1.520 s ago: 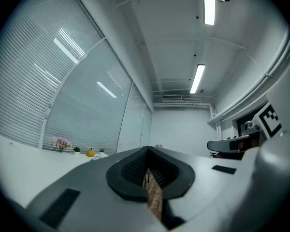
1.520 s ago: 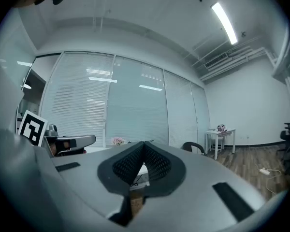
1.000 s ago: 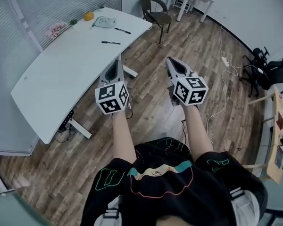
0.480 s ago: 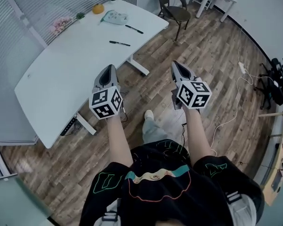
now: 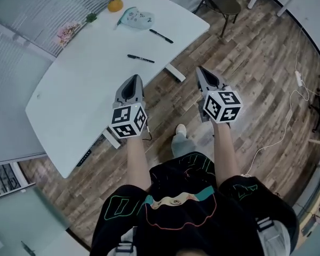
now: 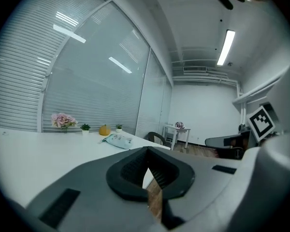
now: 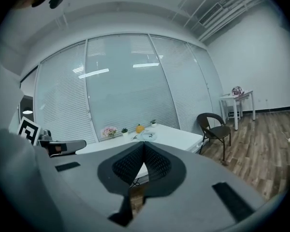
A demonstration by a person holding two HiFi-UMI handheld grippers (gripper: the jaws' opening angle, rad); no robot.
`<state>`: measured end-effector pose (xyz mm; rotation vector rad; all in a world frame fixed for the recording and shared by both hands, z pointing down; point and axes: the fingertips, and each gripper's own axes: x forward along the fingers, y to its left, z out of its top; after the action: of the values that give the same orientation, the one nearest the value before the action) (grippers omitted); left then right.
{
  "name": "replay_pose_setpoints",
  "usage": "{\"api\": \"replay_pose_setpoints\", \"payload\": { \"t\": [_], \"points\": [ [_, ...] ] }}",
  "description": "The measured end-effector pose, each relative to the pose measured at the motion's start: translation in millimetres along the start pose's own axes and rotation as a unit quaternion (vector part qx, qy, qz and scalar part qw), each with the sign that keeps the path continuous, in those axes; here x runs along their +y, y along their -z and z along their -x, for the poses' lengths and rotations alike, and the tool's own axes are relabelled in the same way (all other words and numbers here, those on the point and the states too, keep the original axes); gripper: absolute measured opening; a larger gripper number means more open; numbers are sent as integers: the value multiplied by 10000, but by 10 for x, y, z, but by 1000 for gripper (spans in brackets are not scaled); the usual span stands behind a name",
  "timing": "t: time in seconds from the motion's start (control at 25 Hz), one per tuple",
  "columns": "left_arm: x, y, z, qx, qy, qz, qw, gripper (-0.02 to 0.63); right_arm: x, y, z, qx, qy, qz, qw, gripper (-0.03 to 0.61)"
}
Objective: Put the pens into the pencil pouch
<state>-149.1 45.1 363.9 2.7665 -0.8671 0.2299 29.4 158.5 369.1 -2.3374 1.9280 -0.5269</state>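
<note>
Jaws clenched empty on left gripper [image 5: 134, 80] and right gripper [image 5: 201, 72], near the curved white bench [image 5: 80, 89]: likely the approach, next needing one opened over the nearer slim black pen [image 5: 141, 58].

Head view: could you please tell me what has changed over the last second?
The person has stepped towards the white curved desk, carrying the left gripper and right gripper forward; a shoe now shows on the wooden floor. Both stay shut and empty; the two black pens and pale fabric pencil pouch lie untouched.
</note>
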Motion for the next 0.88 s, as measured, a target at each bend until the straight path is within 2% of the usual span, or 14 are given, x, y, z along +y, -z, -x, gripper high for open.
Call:
{"api": "replay_pose_setpoints", "payload": {
  "t": [0.12,0.36,0.6,0.88],
  "points": [
    [-98,-95,-379,-23,215,40,9998,-3,-284,-150,-267,-25,20,-19,10000,2],
    [-124,-295,-802,-80,187,-17,9998,-3,-665,-423,-595,-118,-11,-148,9998,2],
    [48,-436,-910,-210,-55,-29,9998,-3,-523,-505,-891,-81,-389,-20,9992,2],
    [375,-448,-984,-250,-423,94,9987,-3,-443,-534,-1189,29,-529,31,9986,2]
  ]
}}
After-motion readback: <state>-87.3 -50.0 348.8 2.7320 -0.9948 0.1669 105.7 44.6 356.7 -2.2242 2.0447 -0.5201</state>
